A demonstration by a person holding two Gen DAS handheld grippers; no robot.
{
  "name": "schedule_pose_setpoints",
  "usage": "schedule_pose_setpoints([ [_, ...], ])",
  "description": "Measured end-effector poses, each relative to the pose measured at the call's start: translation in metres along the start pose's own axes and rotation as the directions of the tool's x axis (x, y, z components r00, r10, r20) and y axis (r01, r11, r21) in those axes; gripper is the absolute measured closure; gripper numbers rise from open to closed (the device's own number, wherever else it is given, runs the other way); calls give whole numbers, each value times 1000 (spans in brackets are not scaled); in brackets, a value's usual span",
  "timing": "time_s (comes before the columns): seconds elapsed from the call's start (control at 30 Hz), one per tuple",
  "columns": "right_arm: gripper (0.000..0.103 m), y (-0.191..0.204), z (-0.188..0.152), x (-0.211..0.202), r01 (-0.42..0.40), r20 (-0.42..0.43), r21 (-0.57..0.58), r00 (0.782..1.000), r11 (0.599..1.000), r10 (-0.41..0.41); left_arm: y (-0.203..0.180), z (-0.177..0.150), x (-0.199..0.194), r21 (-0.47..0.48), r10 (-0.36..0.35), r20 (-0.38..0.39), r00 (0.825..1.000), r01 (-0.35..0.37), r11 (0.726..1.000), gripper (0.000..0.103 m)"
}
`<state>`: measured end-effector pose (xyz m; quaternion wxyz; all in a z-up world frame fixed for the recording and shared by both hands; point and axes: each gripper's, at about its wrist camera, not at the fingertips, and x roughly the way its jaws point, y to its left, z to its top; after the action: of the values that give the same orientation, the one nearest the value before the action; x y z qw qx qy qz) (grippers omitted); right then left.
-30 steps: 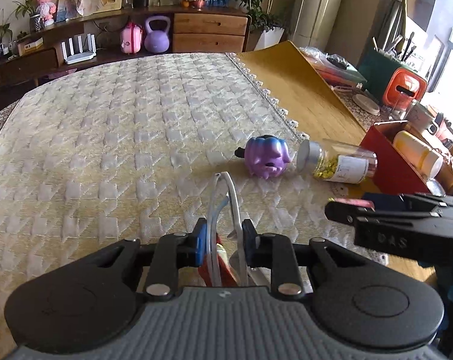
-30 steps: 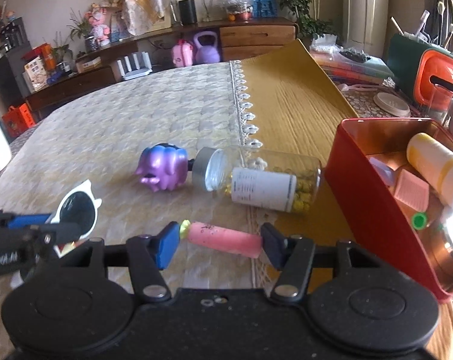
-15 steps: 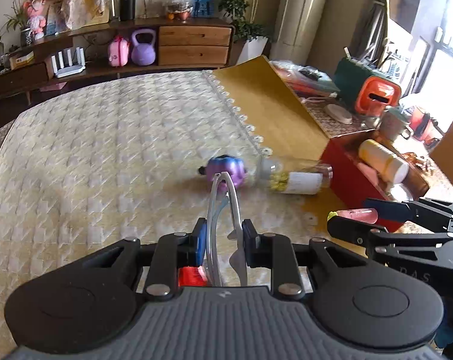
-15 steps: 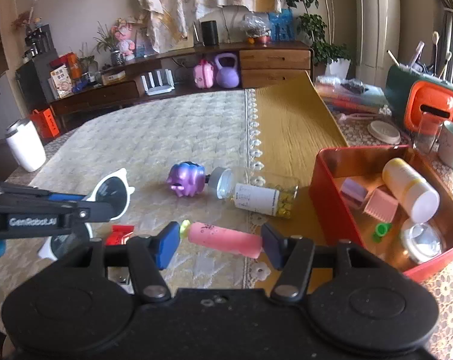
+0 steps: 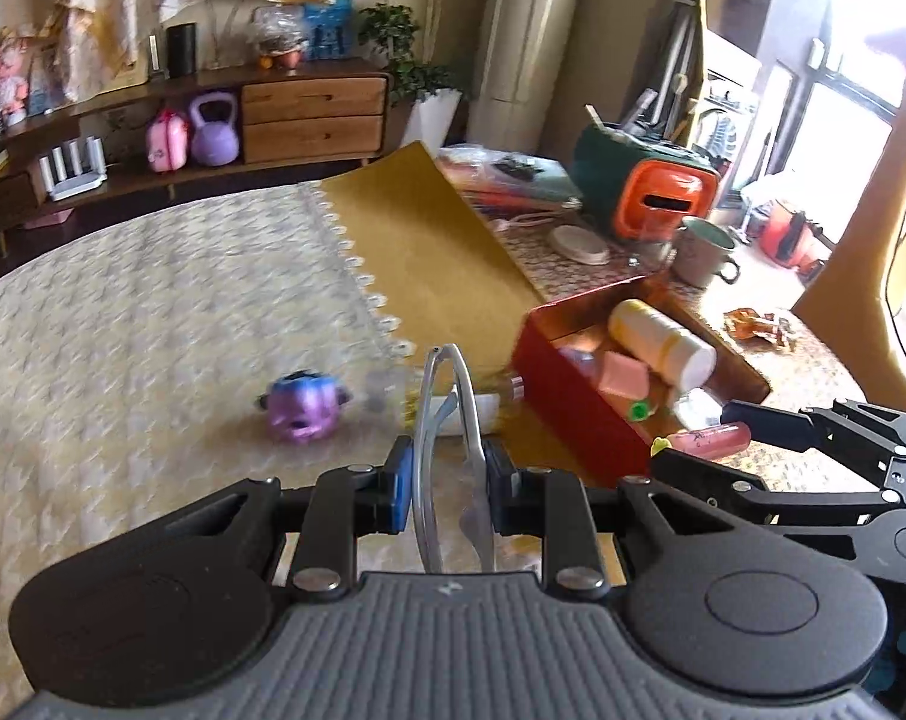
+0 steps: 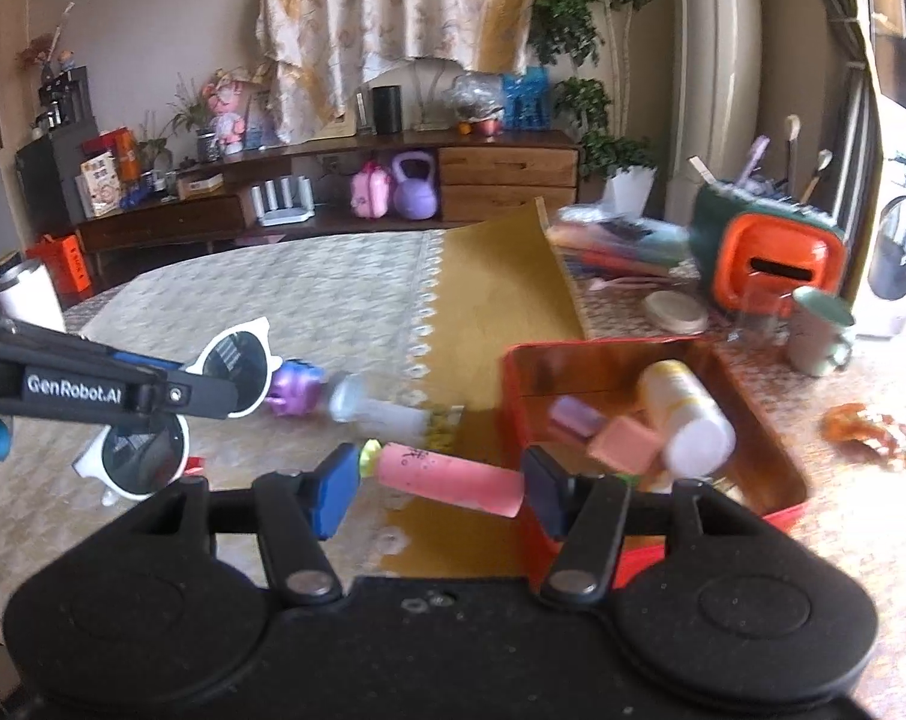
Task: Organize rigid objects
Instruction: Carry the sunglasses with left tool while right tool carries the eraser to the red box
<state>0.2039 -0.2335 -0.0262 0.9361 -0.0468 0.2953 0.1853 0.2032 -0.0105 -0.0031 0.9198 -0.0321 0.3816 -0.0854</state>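
Observation:
My left gripper [image 5: 447, 489] is shut on white-framed sunglasses [image 5: 453, 420], held above the table; they also show in the right wrist view [image 6: 231, 372]. My right gripper [image 6: 441, 480] is shut on a pink tube [image 6: 450, 477], held just left of the red box [image 6: 513, 372]; the tube also shows in the left wrist view [image 5: 708, 438]. The red box [image 5: 573, 414] holds a cream bottle [image 5: 657, 342], a pink block [image 5: 621, 375] and small items. A purple toy [image 5: 303, 414] and a clear jar [image 6: 381, 408] lie on the cloth left of the box.
An orange and green holder [image 5: 663, 198], a mug [image 5: 702, 252] and a stack of packets [image 5: 507, 180] stand beyond the box. A small red item [image 6: 194, 463] lies under the sunglasses. A white tumbler [image 6: 30, 297] stands at the far left. A sideboard [image 5: 309, 114] runs behind.
Both grippers have risen and swung right toward the red box with their loads. The box now fills more of both views.

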Motion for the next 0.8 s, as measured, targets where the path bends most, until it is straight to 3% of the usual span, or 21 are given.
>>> schedule_pose_setpoints([
  [0.43, 44, -77, -11, 1, 109, -27, 24, 994, 994, -108, -80, 27, 53, 114, -34, -31, 999, 37, 993, 79],
  [0.8, 44, -108, -16, 20, 104, -81, -22, 991, 994, -106, -129, 46, 105, 188, -25, -61, 998, 36, 981, 79],
])
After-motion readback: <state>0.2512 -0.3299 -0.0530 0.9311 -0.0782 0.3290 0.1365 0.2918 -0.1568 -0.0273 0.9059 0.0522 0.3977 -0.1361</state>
